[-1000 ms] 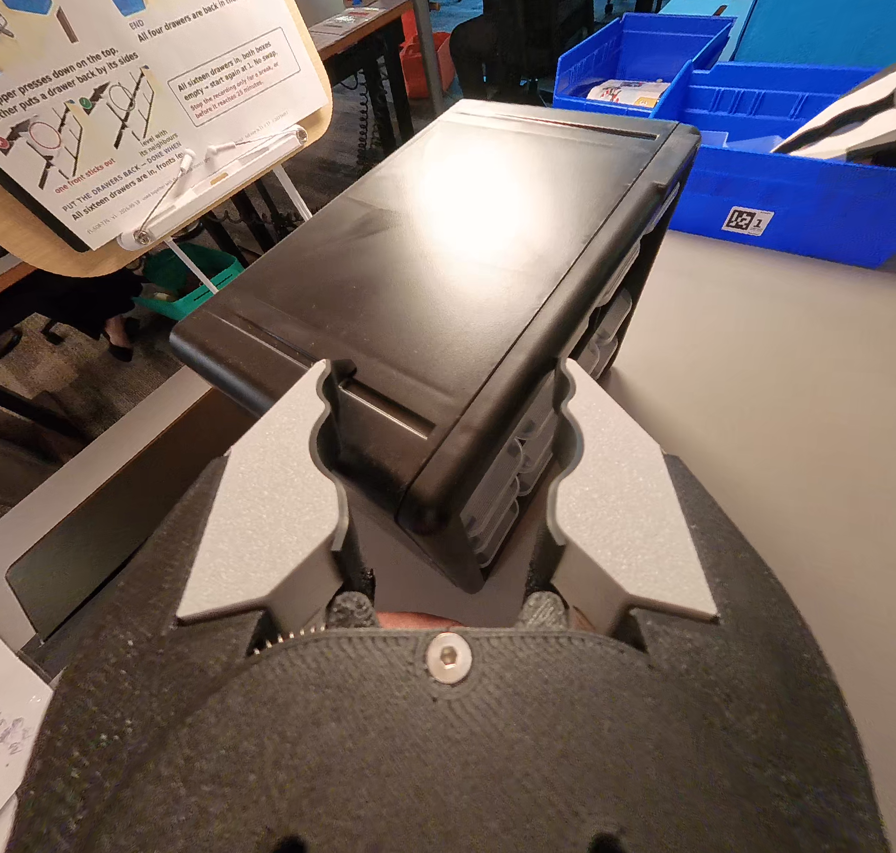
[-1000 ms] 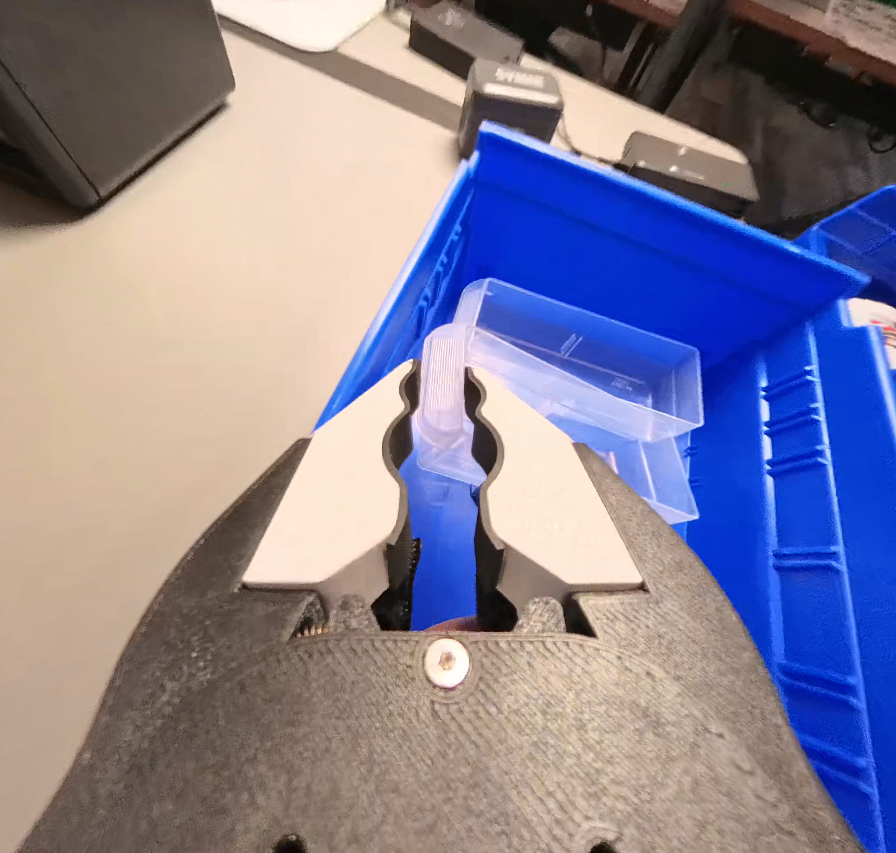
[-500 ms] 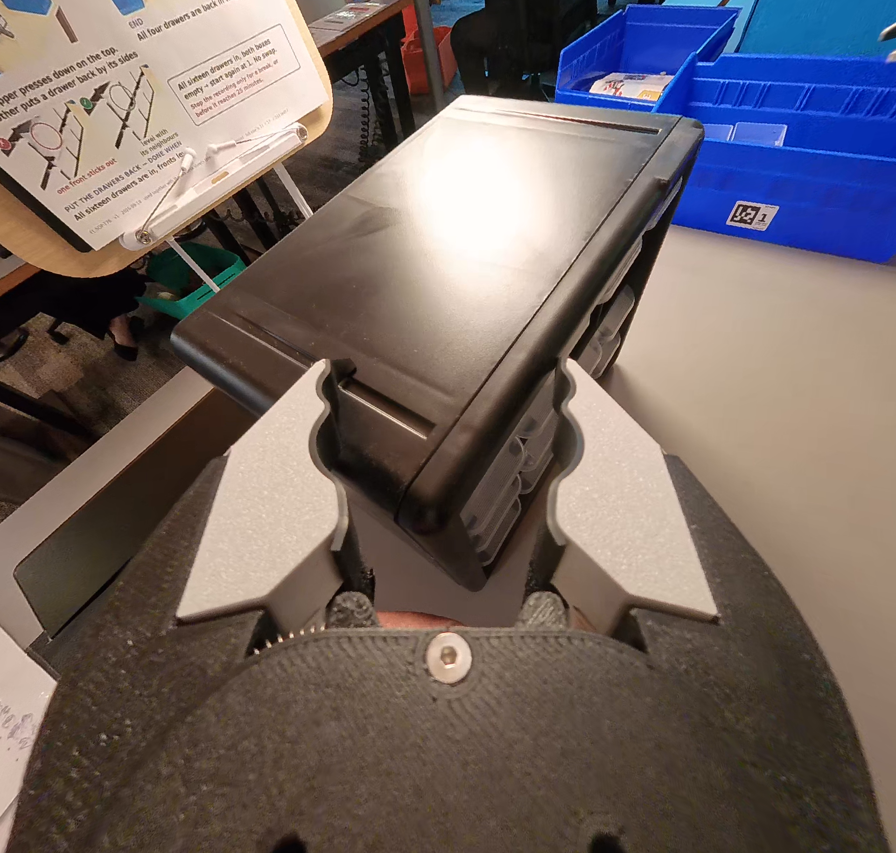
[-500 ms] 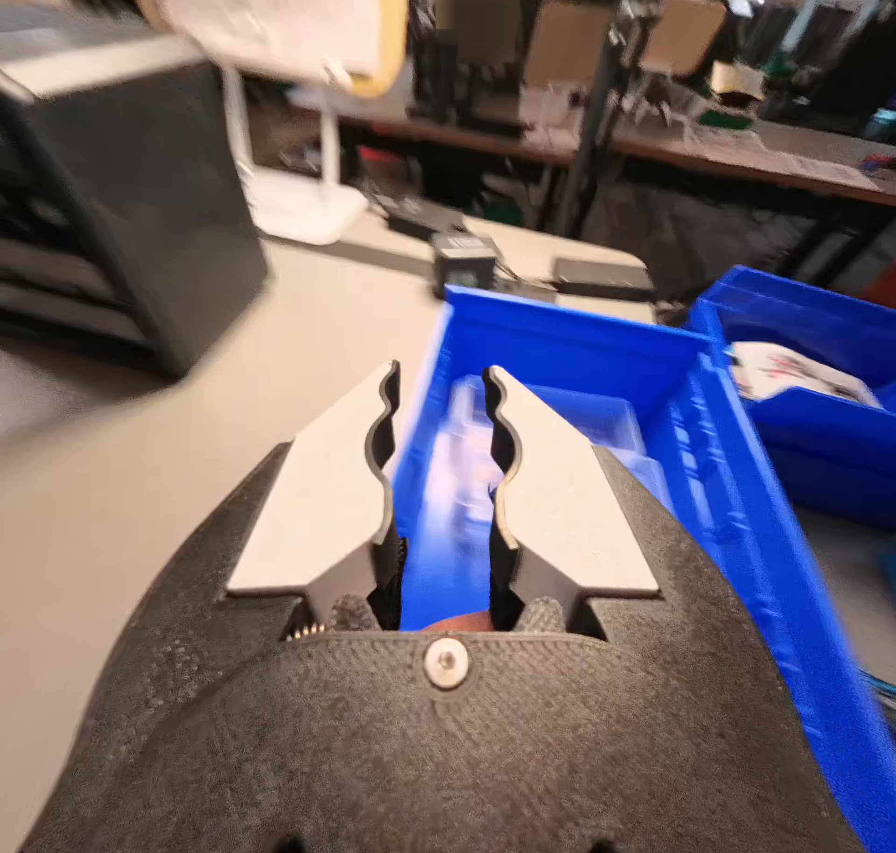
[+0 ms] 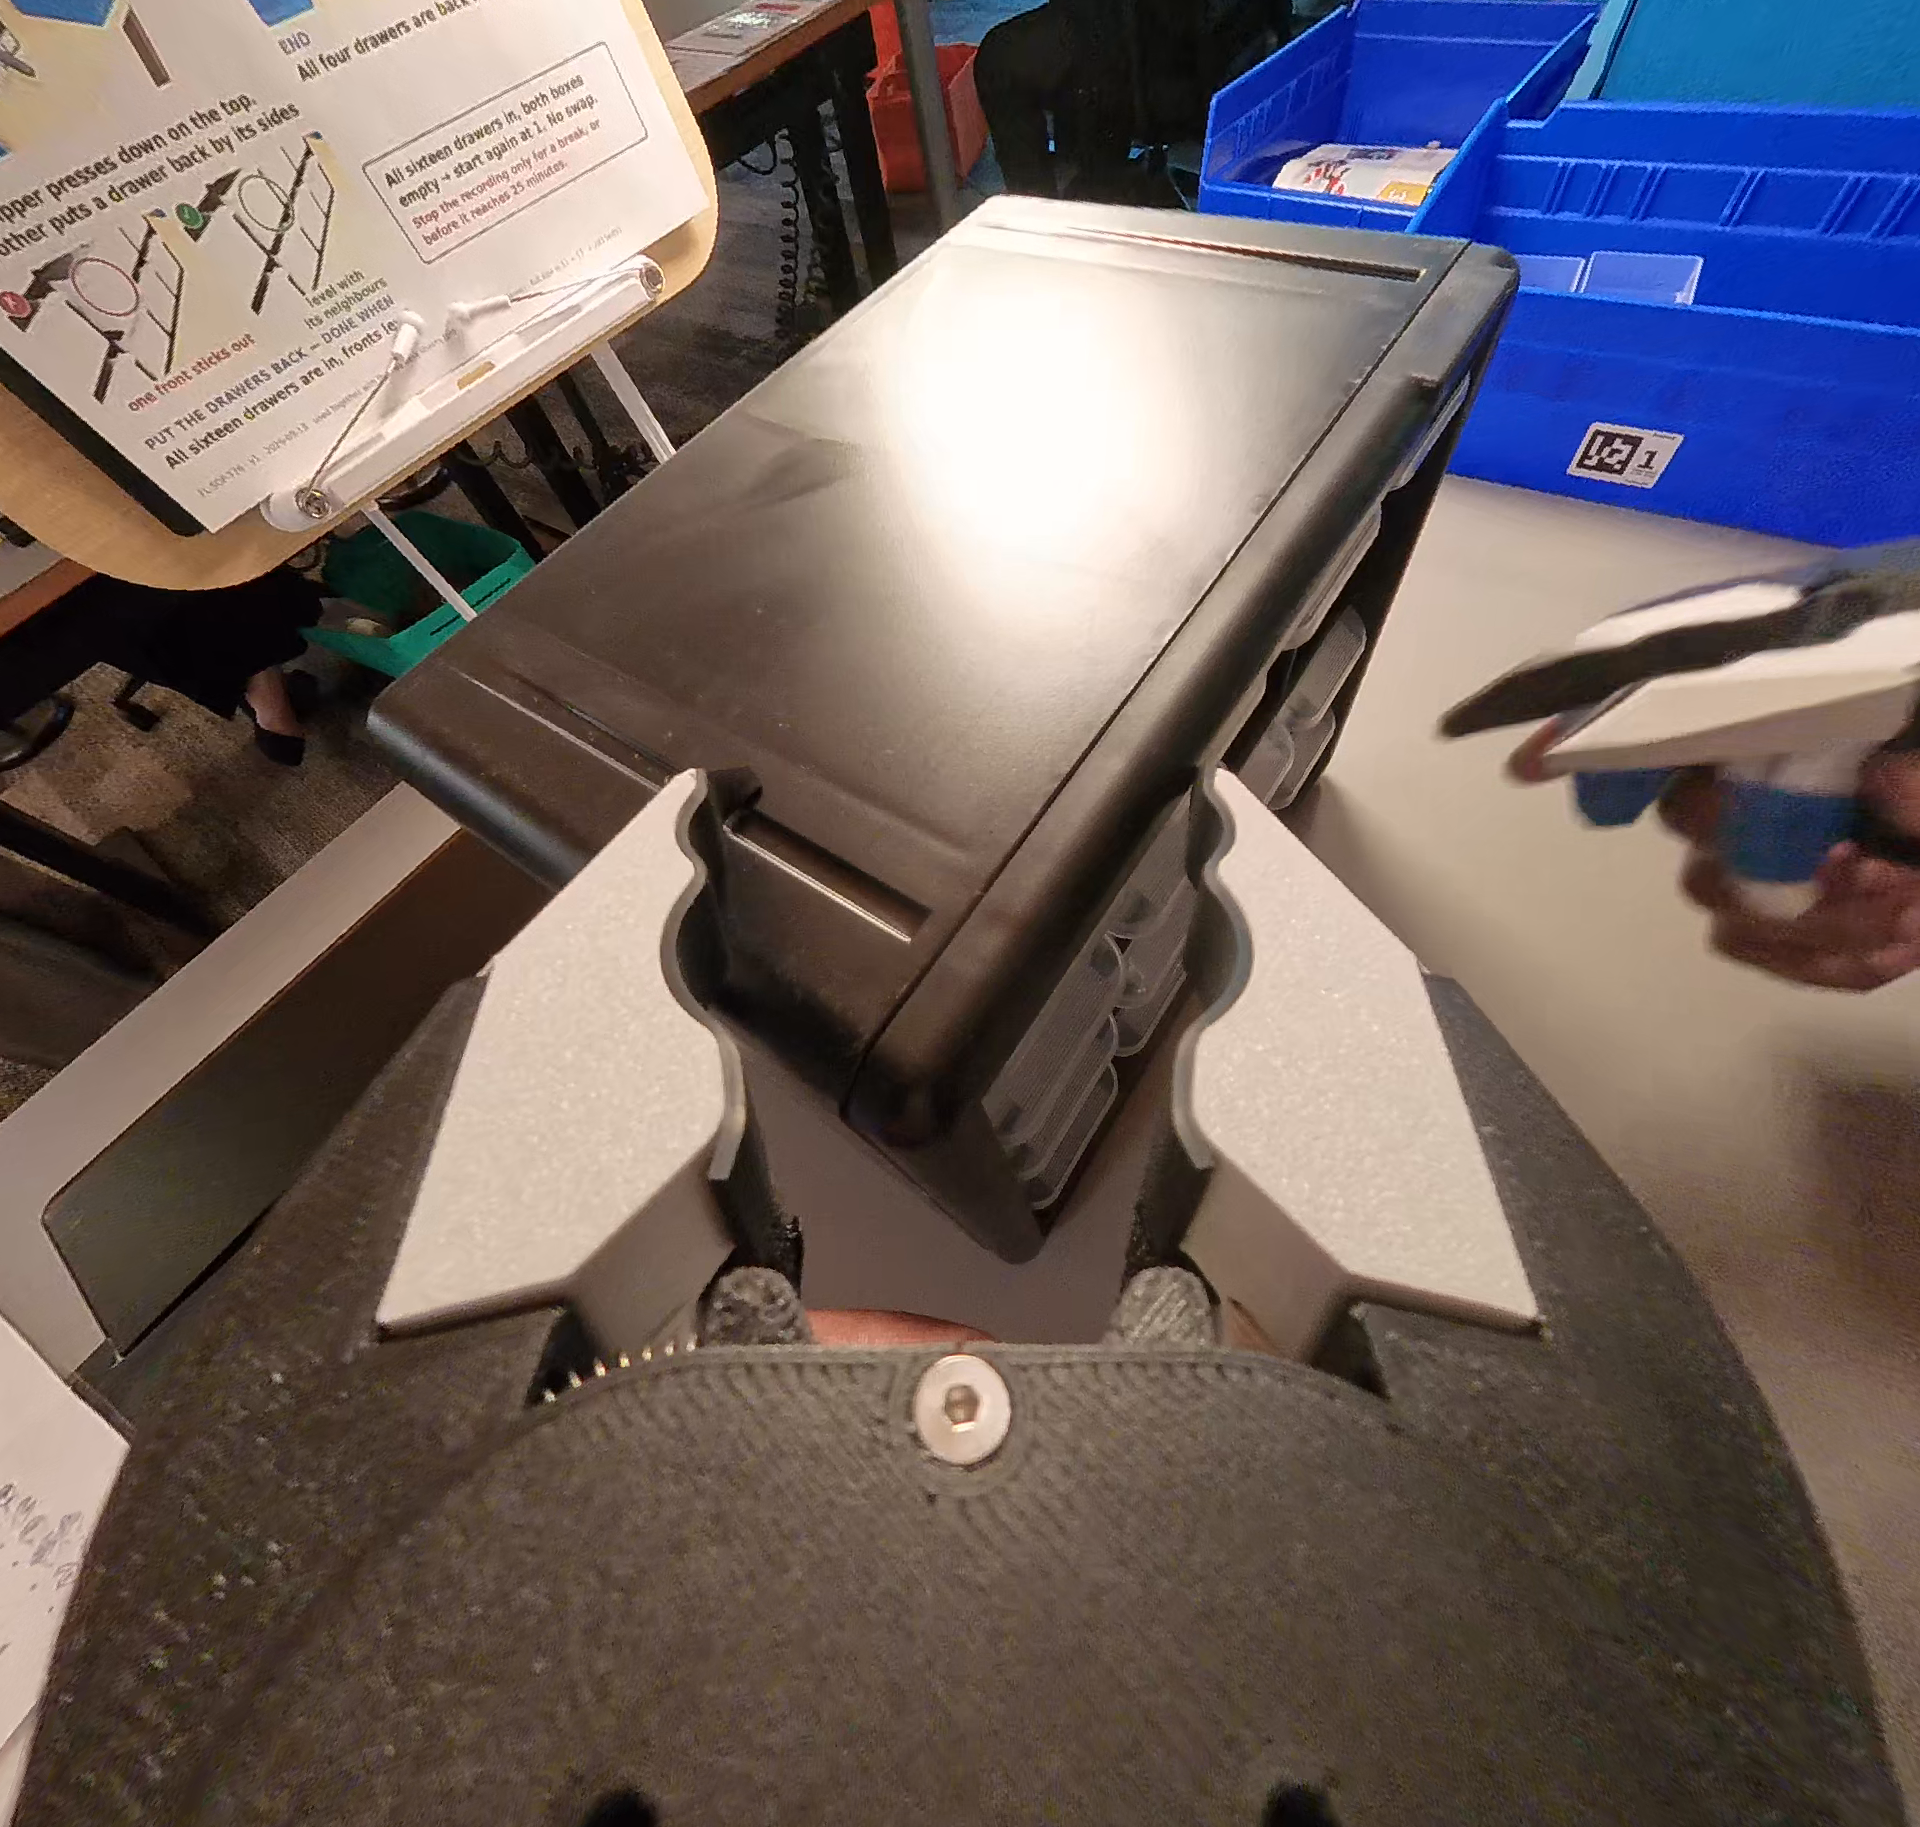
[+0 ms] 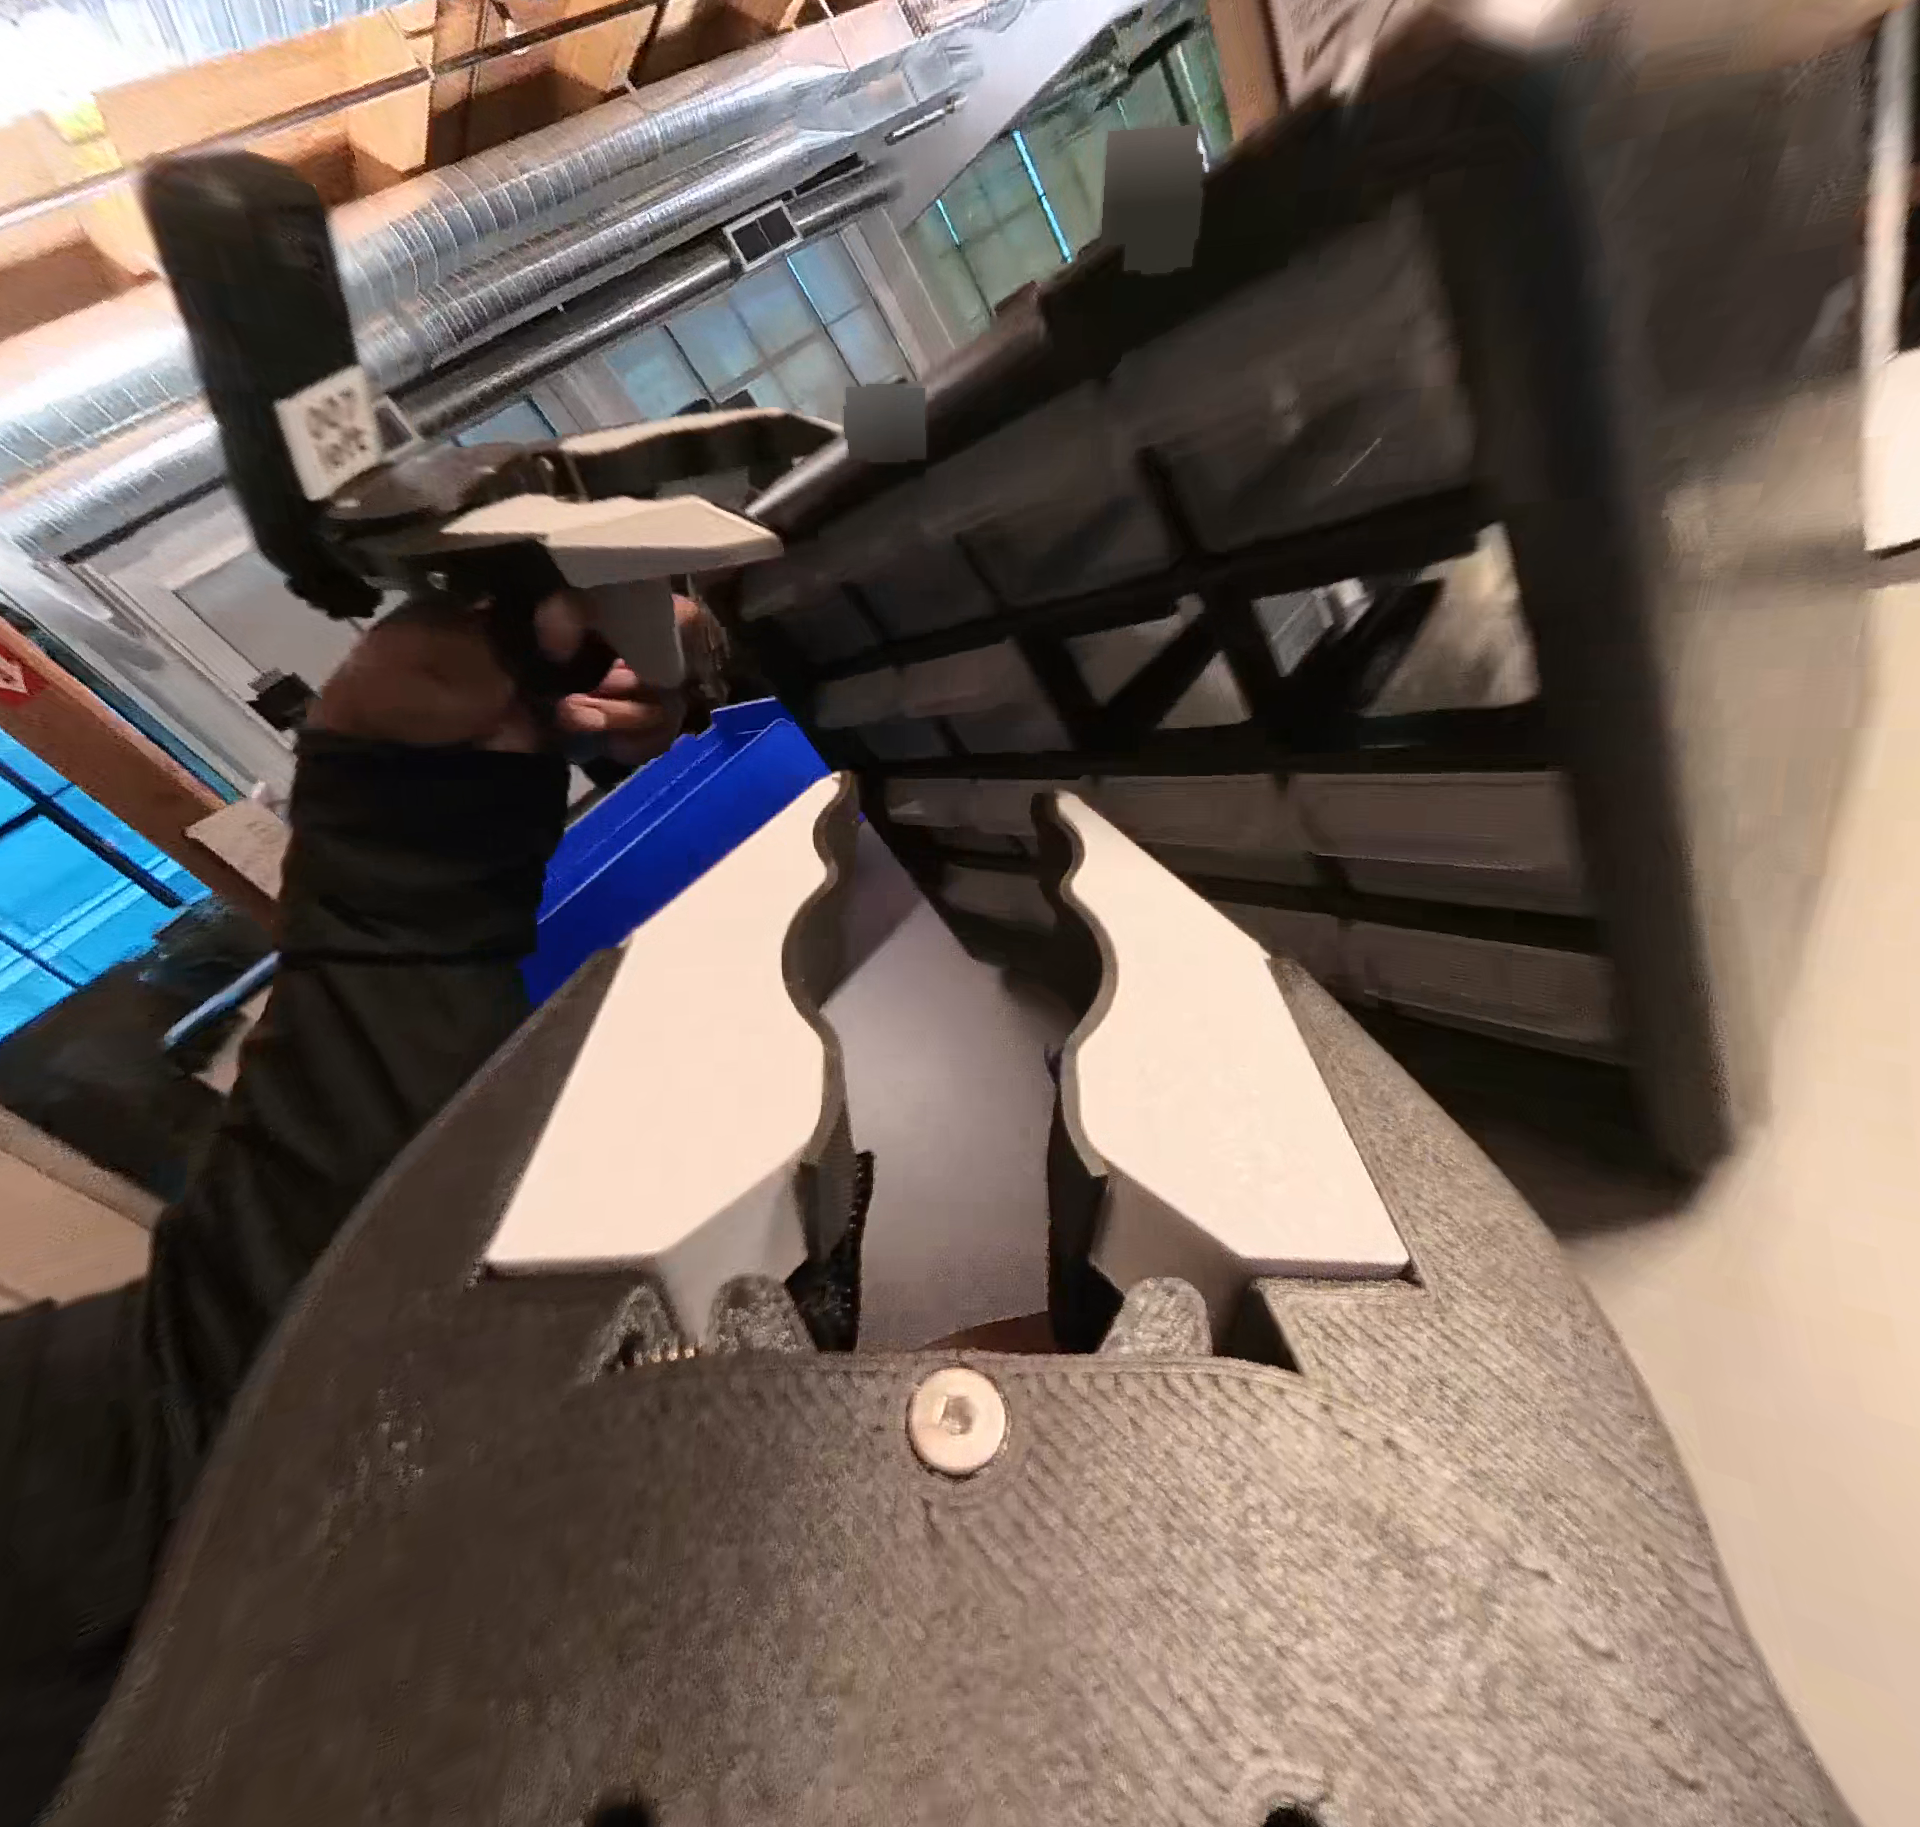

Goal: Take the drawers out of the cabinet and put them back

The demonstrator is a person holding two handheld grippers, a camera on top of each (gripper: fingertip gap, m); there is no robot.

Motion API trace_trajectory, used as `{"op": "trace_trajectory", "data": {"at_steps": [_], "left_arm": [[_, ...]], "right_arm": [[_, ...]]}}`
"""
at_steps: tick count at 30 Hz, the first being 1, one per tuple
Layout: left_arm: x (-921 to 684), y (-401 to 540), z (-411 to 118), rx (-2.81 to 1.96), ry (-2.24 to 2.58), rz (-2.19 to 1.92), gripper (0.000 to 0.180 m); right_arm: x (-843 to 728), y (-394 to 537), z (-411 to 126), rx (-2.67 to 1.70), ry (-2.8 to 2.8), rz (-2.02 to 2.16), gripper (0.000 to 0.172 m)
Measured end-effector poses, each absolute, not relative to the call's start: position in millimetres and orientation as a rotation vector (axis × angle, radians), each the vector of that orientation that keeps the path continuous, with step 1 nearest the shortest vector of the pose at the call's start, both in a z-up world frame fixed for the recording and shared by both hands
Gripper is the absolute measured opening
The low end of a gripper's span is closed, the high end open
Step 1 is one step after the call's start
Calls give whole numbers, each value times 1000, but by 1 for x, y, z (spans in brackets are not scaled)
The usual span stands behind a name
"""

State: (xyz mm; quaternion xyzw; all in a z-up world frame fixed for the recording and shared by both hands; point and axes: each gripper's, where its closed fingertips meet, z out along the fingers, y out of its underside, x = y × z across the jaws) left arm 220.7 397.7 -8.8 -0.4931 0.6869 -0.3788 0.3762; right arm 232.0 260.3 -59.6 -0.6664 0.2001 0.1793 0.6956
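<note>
Cabinet (image 5: 997,551), black and standing on the grey table (image 5: 1558,998), is straddled at its near top corner by the left gripper (image 5: 951,842), whose fingers are spread wide; whether the pads press on it cannot be told. Clear drawers (image 6: 1423,821) are seen in most slots, some slots bare. The right gripper (image 6: 945,821) is held partly parted, nothing between its fingers, before the cabinet front. Blue bins (image 5: 1714,343) sit behind.

The cabinet (image 5: 997,551) stands on the surface (image 5: 1538,946). Behind it to the right sit two bins (image 5: 1714,427), and an instruction board (image 5: 312,167) stands to its left.
</note>
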Motion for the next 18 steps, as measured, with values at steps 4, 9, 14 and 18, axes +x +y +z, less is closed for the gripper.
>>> {"op": "trace_trajectory", "data": {"at_steps": [4,9,14,18], "left_arm": [[221,398,-9,-1259,1758,-972,90],[220,398,-8,-1253,1759,-987,89],[220,398,-8,-1253,1758,-990,89],[221,398,-9,-1256,1756,-983,90]], "right_arm": [[226,311,-74,-1467,546,523,37],[227,336,-74,-1417,619,597,36],[232,346,-76,-1389,685,611,33],[232,345,-71,-1314,689,641,12]]}}
